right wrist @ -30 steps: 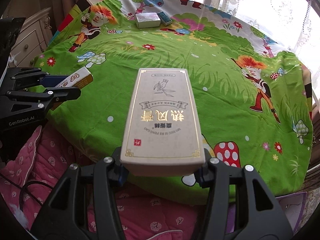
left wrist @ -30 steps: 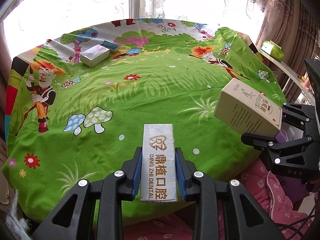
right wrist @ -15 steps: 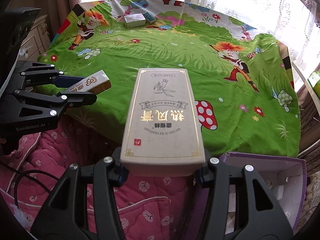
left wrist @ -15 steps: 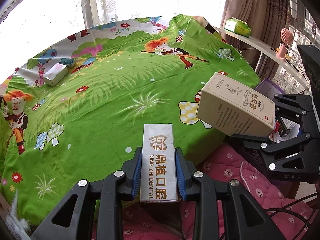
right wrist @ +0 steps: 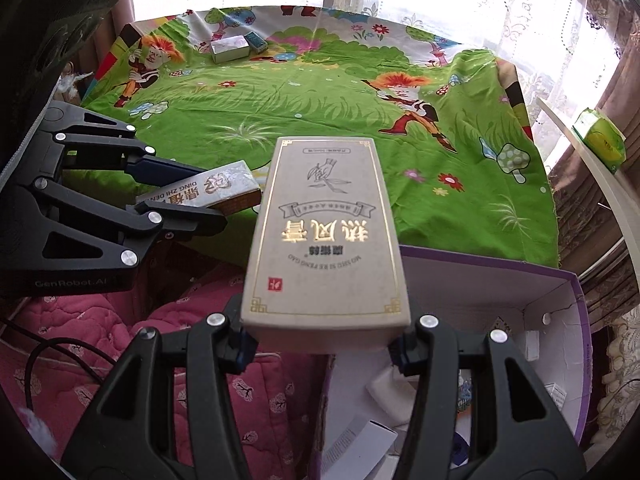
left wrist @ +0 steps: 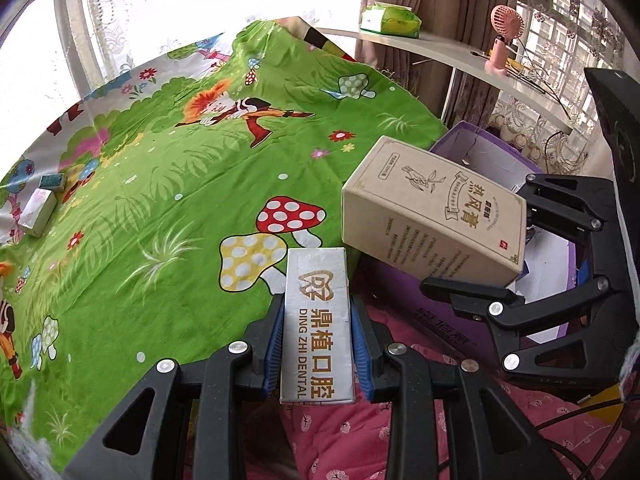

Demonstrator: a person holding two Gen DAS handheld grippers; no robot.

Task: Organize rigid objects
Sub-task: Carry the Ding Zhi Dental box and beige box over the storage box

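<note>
My left gripper point(left wrist: 317, 308) is shut on a narrow silver dental box point(left wrist: 317, 328), held past the table's near edge. It also shows in the right wrist view point(right wrist: 208, 192). My right gripper point(right wrist: 324, 336) is shut on a large beige box point(right wrist: 326, 232), held over the rim of a purple storage box point(right wrist: 560, 292) with several small boxes inside. The beige box also shows in the left wrist view point(left wrist: 432, 212), right of the dental box. A white box point(right wrist: 229, 49) and a small teal box point(right wrist: 256, 41) lie at the table's far side.
The table has a green cartoon cloth point(left wrist: 160, 184). A pink quilt point(right wrist: 120, 328) lies below the grippers. A white shelf point(left wrist: 460, 56) at the right holds a green tissue pack point(left wrist: 390, 20) and a pink fan point(left wrist: 502, 40). Curtains hang behind.
Both grippers have swung right and back off the table with their boxes. The purple storage box has come into view under the right gripper.
</note>
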